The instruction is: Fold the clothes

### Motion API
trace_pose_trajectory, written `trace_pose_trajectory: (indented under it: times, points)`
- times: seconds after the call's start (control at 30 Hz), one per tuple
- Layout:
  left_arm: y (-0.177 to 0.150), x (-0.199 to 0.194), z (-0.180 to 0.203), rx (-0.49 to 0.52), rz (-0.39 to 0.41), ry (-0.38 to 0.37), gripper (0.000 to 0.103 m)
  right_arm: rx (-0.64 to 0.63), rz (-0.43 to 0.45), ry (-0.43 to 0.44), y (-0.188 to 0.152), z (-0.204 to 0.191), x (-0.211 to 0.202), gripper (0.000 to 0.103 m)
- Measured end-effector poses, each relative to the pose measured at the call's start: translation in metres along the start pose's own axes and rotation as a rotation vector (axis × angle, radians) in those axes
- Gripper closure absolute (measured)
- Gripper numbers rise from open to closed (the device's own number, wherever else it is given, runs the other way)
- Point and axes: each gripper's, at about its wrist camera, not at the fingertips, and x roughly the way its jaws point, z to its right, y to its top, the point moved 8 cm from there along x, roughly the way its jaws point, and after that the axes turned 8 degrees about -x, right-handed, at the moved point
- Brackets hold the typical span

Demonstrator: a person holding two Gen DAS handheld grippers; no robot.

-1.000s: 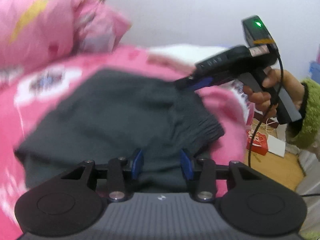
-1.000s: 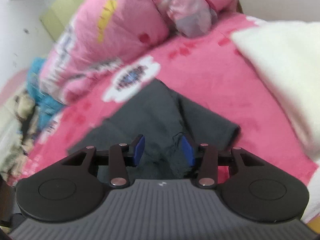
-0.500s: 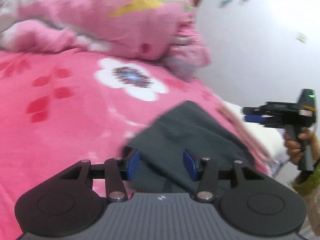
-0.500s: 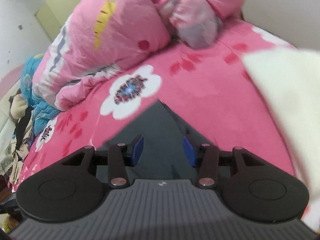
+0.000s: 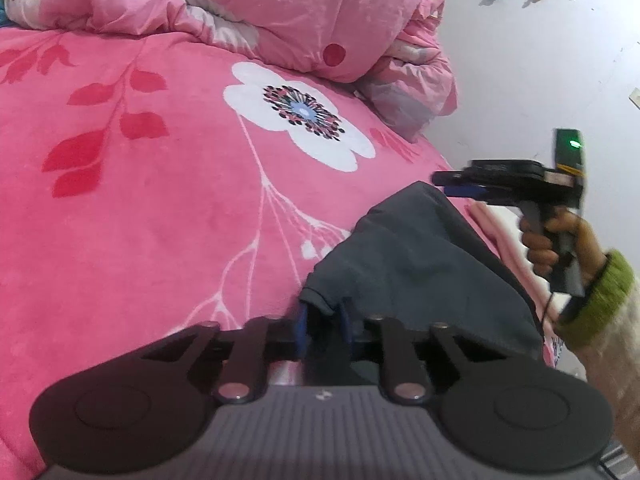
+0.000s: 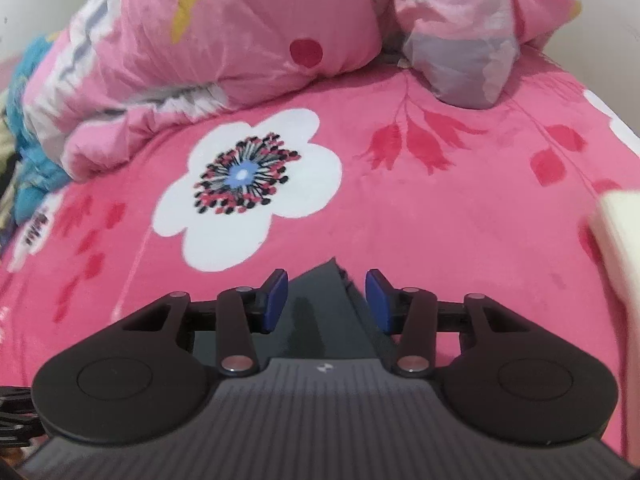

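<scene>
A dark grey garment (image 5: 420,256) lies on the pink flowered blanket (image 5: 160,200). My left gripper (image 5: 324,330) is shut on the garment's near left edge, and dark cloth bunches between its blue pads. In the left wrist view my right gripper (image 5: 444,184) hovers at the garment's far corner, held by a hand with a green cuff (image 5: 608,292). Seen from the right wrist, that gripper (image 6: 327,300) stands open, with the pointed corner of the garment (image 6: 324,312) between and below its fingers.
A crumpled pink quilt (image 6: 240,40) is piled at the back of the bed. A cream fabric (image 6: 616,240) lies at the right edge, and blue cloth (image 6: 32,184) at the far left. A white wall (image 5: 540,80) rises to the right.
My left gripper has narrowed and closed on the garment's edge. The right gripper has moved forward over the garment to its far corner and stays open.
</scene>
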Motion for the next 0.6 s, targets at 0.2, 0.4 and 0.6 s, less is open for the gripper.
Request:
trace_pose_trajectory:
  times: [0.2, 0.4, 0.6]
  points:
    - [-0.004, -0.009, 0.0, 0.013, 0.014, -0.012, 0.103, 0.037, -0.039, 0.014, -0.005, 0.004, 0.022, 0.101]
    - [-0.006, -0.012, -0.009, -0.017, 0.003, -0.025, 0.103, 0.098, 0.023, -0.004, -0.003, 0.015, 0.013, 0.103]
    - [-0.007, -0.008, -0.019, -0.035, -0.014, -0.019, 0.1, 0.11, 0.033, -0.07, -0.002, 0.03, 0.022, 0.103]
